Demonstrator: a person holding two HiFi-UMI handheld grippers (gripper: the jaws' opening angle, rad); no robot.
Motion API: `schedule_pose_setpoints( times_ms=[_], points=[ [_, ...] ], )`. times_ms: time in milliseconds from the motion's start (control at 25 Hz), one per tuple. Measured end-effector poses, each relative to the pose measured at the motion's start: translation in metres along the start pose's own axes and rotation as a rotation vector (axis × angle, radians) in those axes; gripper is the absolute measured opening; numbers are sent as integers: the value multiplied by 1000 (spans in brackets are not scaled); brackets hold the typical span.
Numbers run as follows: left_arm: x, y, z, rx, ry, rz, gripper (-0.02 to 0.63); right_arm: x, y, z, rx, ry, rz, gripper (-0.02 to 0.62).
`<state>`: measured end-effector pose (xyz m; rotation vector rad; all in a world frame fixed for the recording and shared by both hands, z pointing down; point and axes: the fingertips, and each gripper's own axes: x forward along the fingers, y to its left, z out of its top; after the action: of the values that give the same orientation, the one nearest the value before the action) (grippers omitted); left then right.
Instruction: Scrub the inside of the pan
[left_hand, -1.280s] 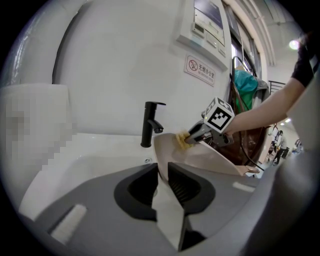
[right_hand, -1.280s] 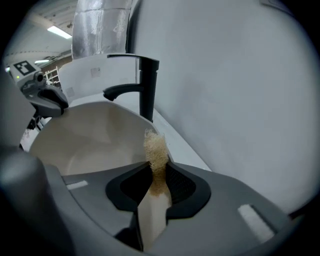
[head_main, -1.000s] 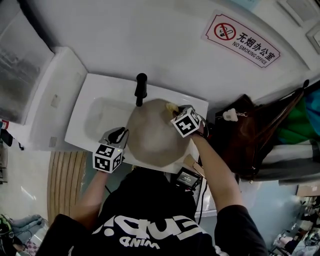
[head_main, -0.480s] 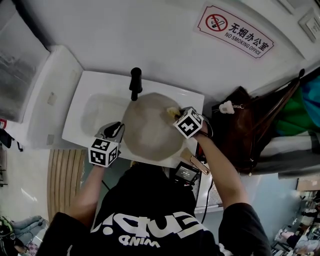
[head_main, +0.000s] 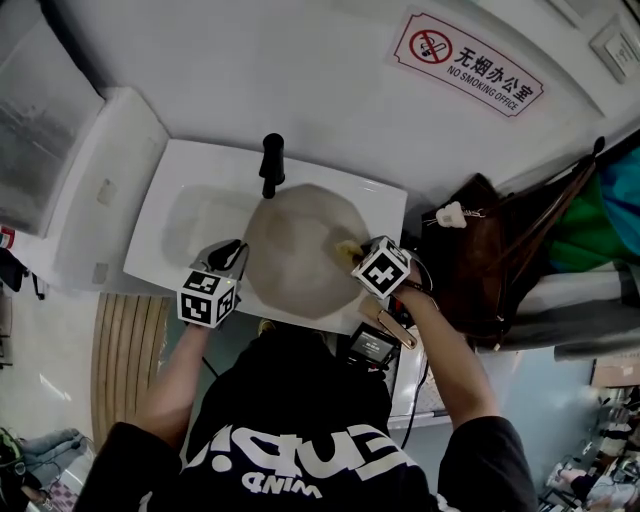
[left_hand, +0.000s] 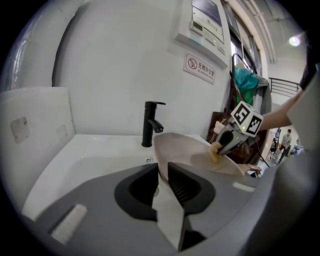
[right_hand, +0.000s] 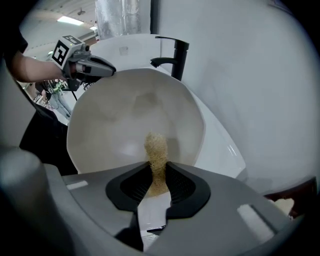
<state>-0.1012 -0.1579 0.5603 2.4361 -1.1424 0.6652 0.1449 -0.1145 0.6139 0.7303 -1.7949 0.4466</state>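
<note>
Pan (head_main: 295, 250): one, pale and round, held tilted above the sink, middle of the head view, just near of the tap.
Scrubber (right_hand: 156, 150): one, a yellowish fibrous wad, lying against the pan's inner wall on its right side.
Right gripper (right_hand: 157, 170): one; jaws pinching the scrubber's near end, the rest of the wad reaching past the tips onto the pan's inside.
Left gripper (left_hand: 163, 170): one; jaws pressed onto the pan's left edge, the thin pale wall caught between them.
Sink (head_main: 185, 180): one, white, under and to the left of the pan.
Tap (head_main: 271, 165): one, black, at the sink's far edge, just beyond the pan's far rim.
Sign (head_main: 467, 64): one, red and white, on the far wall to the right.
Bag (head_main: 490, 260): one, brown, right of the sink.
Head view only: both forearms, a black shirt, the bag.
Left gripper view only: pan edge seen end-on between the jaws; across the pan, the right gripper with the wad at its tips.
Right gripper view only: whole inside of the pan, with the left gripper at its far left rim.
</note>
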Motion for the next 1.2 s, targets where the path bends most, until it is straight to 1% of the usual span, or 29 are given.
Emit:
schedule_pose_setpoints(
  times_ms=[520,680,960,1200],
  points=[
    [0,0,-1,17,9,18,54,-1,63,-14,-130,96,167,91],
    [2,3,-5,20,29,33,54,0,77,-11,-154,92,197,91],
    [4,6,-8,7,33,36,54,1,112,-4,-294,126,260,91],
    [5,6,-10,-2,28,30,54,7,137,10,-350,122,317,91]
  ],
)
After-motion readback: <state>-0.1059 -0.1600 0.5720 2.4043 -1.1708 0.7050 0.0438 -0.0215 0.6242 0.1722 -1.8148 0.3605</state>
